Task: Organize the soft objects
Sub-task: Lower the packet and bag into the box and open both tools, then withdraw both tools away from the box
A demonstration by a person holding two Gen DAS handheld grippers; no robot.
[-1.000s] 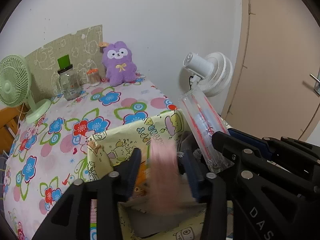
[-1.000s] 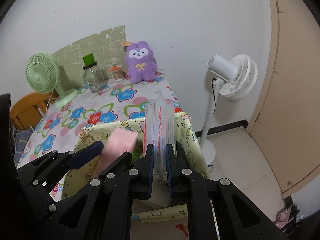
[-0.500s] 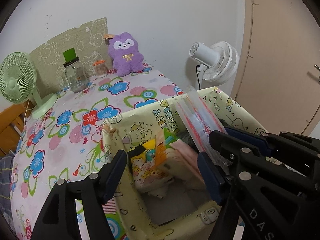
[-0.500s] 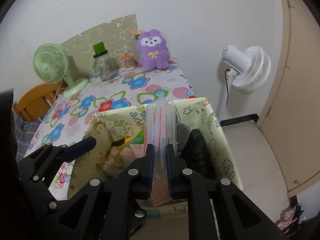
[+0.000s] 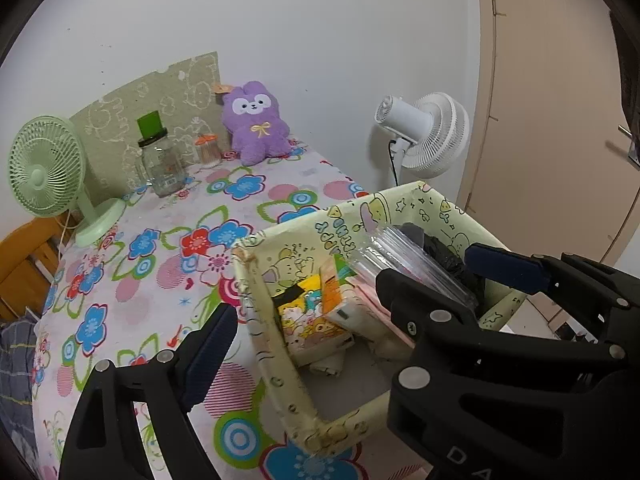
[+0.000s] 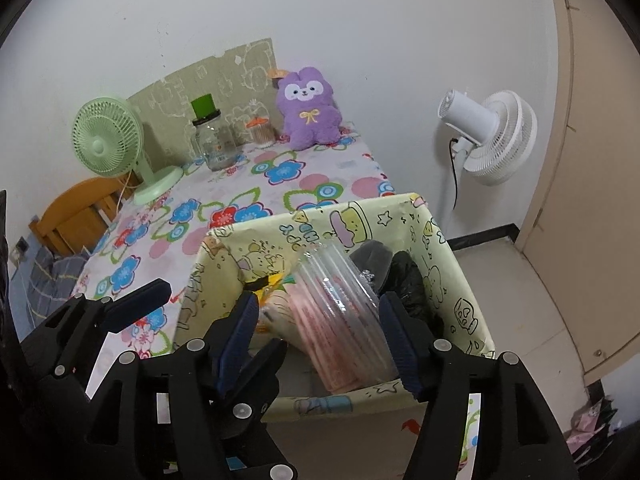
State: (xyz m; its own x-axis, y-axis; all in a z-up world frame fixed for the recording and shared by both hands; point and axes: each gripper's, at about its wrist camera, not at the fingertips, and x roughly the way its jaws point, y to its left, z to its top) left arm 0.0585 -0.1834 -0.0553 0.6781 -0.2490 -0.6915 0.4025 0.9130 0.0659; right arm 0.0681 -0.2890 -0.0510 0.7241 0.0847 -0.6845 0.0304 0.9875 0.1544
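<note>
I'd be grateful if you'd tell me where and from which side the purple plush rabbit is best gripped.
Grip the purple plush rabbit around its body below the yellow bow, coming from the front. It sits upright against the wall, so its back is blocked; its soft middle should squash between the fingers.

Black gripper (image 6: 316, 332) frames (blue pads (image 6: 240, 326))

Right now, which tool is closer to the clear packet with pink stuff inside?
Right. The right tool is opening around the clear packet, which stands in the yellow box. The left tool, also opening, is beside it.
</note>
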